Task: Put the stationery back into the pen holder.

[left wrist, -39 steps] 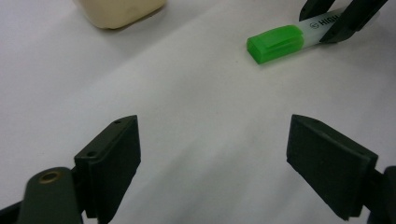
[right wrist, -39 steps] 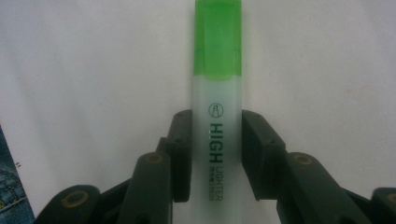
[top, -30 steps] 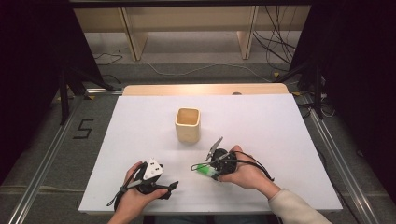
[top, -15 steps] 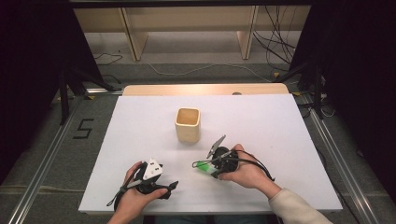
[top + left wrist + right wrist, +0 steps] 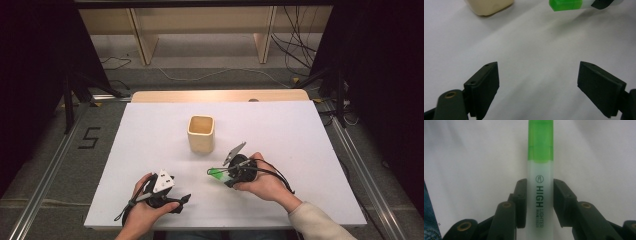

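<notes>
White desk (image 5: 150,145) on grey floor, dark room, maybe shelving behind. My right gripper (image 5: 539,202) jaws clench the highlighter (image 5: 540,170) near the beige cup (image 5: 201,133); left gripper (image 5: 537,87) jaws released.

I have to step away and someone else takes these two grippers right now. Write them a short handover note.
Right gripper: jaws shut on the green highlighter, gripped on its pale barrel, green cap pointing away from the hand.
Left gripper: jaws open, nothing between them, low over the white table.
Beige cup: upright mid-table, beyond both hands; nothing visible inside from above.
Done: highlighter picked up.
Left: probably carry it to the cup and drop it in; the left gripper is free to steady the cup.
</notes>
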Action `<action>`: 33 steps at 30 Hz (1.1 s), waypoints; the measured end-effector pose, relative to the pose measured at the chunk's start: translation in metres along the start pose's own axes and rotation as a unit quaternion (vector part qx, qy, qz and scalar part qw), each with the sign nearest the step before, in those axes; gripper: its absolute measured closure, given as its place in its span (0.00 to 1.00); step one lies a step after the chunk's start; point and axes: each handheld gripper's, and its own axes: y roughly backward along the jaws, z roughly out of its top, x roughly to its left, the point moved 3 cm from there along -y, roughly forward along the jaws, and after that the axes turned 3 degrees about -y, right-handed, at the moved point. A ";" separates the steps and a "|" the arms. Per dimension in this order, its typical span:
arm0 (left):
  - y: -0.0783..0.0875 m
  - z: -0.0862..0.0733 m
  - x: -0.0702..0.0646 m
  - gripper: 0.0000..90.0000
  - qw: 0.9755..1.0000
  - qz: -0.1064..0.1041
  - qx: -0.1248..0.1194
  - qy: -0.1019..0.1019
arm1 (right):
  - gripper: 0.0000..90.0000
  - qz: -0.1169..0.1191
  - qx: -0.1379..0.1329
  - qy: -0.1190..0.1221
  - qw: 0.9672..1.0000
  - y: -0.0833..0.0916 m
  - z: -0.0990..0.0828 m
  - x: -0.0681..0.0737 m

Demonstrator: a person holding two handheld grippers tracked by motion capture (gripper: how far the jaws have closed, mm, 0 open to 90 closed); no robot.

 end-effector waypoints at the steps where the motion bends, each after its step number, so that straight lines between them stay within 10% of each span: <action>1: 0.000 0.000 0.000 0.19 1.000 0.000 0.000 -0.001 | 0.74 0.001 -0.003 0.001 1.000 0.001 0.000 0.000; 33: 0.000 0.000 0.000 0.19 1.000 0.000 0.000 0.000 | 0.74 -0.001 -0.055 -0.021 0.998 0.009 0.005 -0.004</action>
